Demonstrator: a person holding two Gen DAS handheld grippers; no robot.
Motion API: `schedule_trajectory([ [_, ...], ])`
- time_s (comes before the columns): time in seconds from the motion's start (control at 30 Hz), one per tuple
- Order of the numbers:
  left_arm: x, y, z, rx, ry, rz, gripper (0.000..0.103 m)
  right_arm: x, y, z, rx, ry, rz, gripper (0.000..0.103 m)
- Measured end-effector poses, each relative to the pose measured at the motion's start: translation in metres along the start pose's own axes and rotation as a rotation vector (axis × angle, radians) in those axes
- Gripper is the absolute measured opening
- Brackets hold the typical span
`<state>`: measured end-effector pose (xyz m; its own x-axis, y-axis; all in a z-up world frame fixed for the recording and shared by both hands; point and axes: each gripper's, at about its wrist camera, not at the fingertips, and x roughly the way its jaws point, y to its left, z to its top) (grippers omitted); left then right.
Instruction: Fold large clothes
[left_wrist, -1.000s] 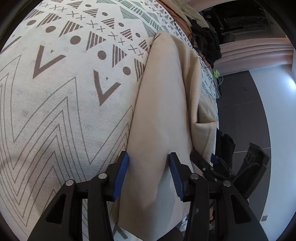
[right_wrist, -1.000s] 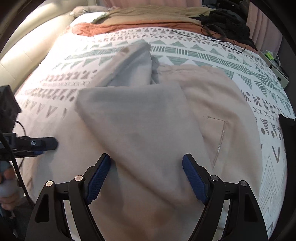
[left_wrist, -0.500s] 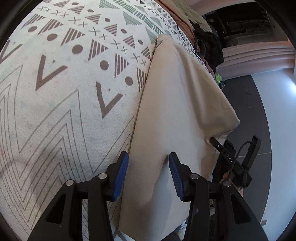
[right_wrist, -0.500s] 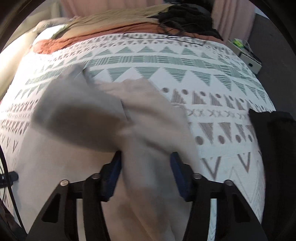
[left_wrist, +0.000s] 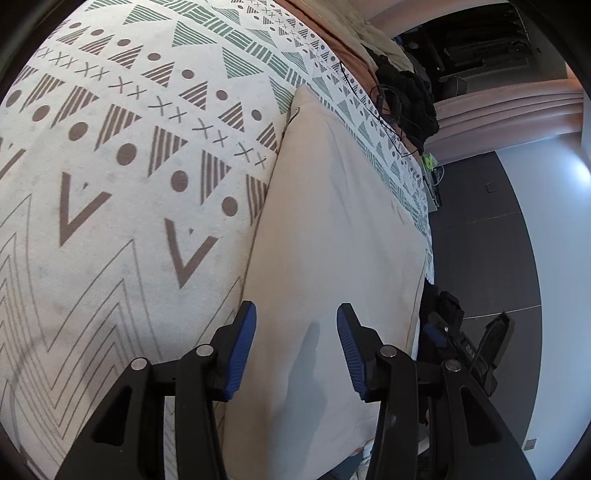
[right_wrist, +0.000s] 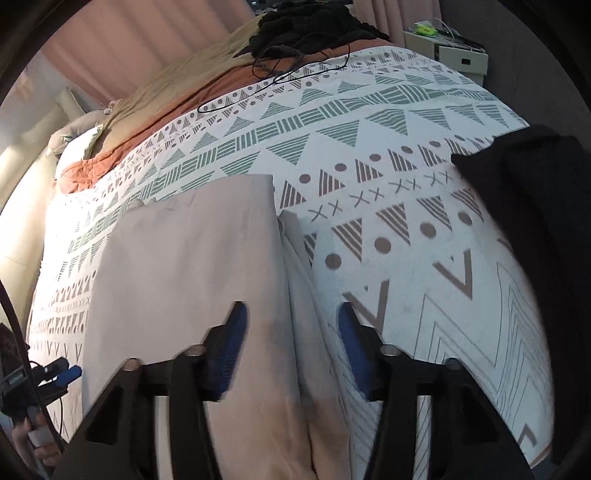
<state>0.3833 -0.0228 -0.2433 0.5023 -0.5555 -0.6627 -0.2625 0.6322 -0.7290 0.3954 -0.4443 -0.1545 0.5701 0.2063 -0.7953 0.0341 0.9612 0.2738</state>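
A beige garment (left_wrist: 332, 236), folded lengthwise into a long flat panel, lies on a bed covered by a white bedspread (left_wrist: 122, 192) printed with triangles, dots, crosses and chevrons. Seen from the left wrist, the panel runs away from the camera, smooth, with its near end at the bed's edge.

The left tool (left_wrist: 295, 347) hangs over the near end with its blue pads partly spread. Cloth lies below the gap, but neither pad presses it.

From the right wrist, the same garment (right_wrist: 192, 266) shows one layer laid over another, a narrow strip of the lower layer peeking out along the right side. The right tool (right_wrist: 291, 347) straddles that layered edge. Its jaws are opening, with cloth beneath them but not pinched.

A black garment (right_wrist: 535, 221) lies on the bed at the right, well apart. A dark heap and a thin black cable (right_wrist: 280, 74) sit at the far end.

The cloth looks soft, light and limp, likely to sag and slide over itself. It probably wants holding at the near corners, pinching all layers together.
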Motion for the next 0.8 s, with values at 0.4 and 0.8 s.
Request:
schedule_trajectory([
  [0.4,0.028,-0.007,0.016,0.044,0.004,0.109,0.046,0.046,0.014,0.028,-0.123,0.15,-0.067,0.083],
  [0.8,0.042,-0.008,0.033,0.073,0.042,0.175,0.046,0.112,0.017,0.071,-0.187,0.169,-0.153,0.083],
])
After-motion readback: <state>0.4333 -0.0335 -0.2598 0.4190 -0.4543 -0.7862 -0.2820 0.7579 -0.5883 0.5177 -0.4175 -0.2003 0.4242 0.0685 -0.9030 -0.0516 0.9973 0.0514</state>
